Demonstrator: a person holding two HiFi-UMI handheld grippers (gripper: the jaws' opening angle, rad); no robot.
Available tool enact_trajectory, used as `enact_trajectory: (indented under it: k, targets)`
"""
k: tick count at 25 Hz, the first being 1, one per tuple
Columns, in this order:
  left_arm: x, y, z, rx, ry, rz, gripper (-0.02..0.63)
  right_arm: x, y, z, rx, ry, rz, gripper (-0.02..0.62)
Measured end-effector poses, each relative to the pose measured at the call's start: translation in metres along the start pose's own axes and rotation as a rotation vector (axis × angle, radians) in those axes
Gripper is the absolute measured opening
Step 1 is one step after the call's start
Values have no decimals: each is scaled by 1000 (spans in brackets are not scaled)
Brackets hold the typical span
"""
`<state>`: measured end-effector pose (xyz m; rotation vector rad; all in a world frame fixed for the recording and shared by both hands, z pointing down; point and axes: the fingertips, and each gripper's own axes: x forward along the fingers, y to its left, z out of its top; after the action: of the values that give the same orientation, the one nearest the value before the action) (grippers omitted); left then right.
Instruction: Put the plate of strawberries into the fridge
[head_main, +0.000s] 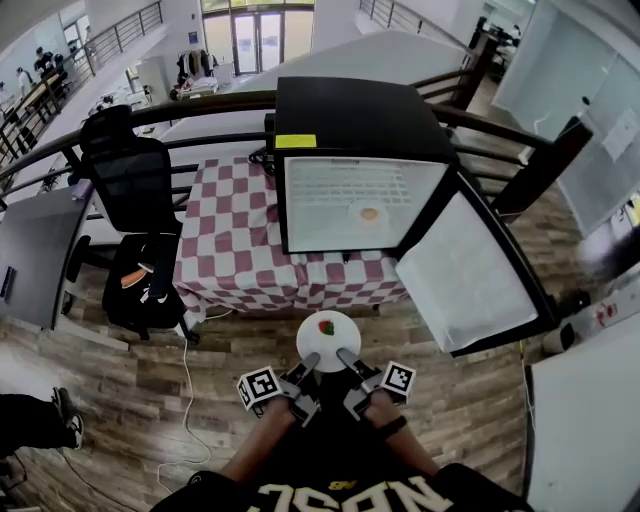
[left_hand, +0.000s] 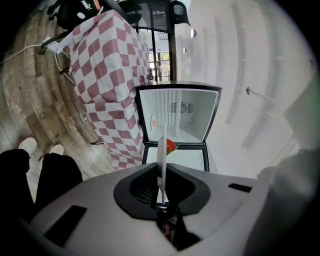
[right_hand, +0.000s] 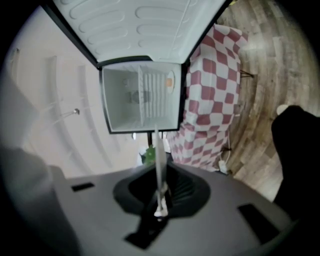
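Holding plate (head_main: 328, 340) at lower centre of head view, just in front of open fridge (head_main: 330, 200), over wood floor (head_main: 130, 430). Pinching its near rim with left tool (head_main: 310, 362) and right tool (head_main: 347, 357), one at each side. Seeing both clamped on the thin edge in the gripper views, plate edge-on. Counting one strawberry (head_main: 326, 327) near plate centre and seeing no others. Noting door (head_main: 470, 275) swung wide toward right of frame. Noting interior white and bare, apart from small orange item (head_main: 369, 214) right of centre. Noting checkered bench (head_main: 240, 250) at left of fridge in frame.

Judging step in hand as bringing plate up to the opening, not yet inside.

Doing it well:
- Keeping plate level, matching height of both tools, to avoid rolling the strawberry off.
- Keeping spacing between tools fixed. Avoiding any twist or pull apart, gripping by the rim only and so having little margin.
- Aiming for bare white area left of orange item, staying clear of door at right and fridge frame at left.
- Entering slowly and setting the base flat inside before easing either grip.
- Releasing both sides together, then backing straight out without snagging the rim.
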<state>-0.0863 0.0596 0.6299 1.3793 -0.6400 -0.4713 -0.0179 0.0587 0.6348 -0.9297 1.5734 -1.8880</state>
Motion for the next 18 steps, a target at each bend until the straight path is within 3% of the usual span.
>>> enact_trajectory:
  k: [18]
  targets:
    - [83, 0, 68, -17, -29, 20, 46, 73, 5, 78, -3, 28, -25, 37]
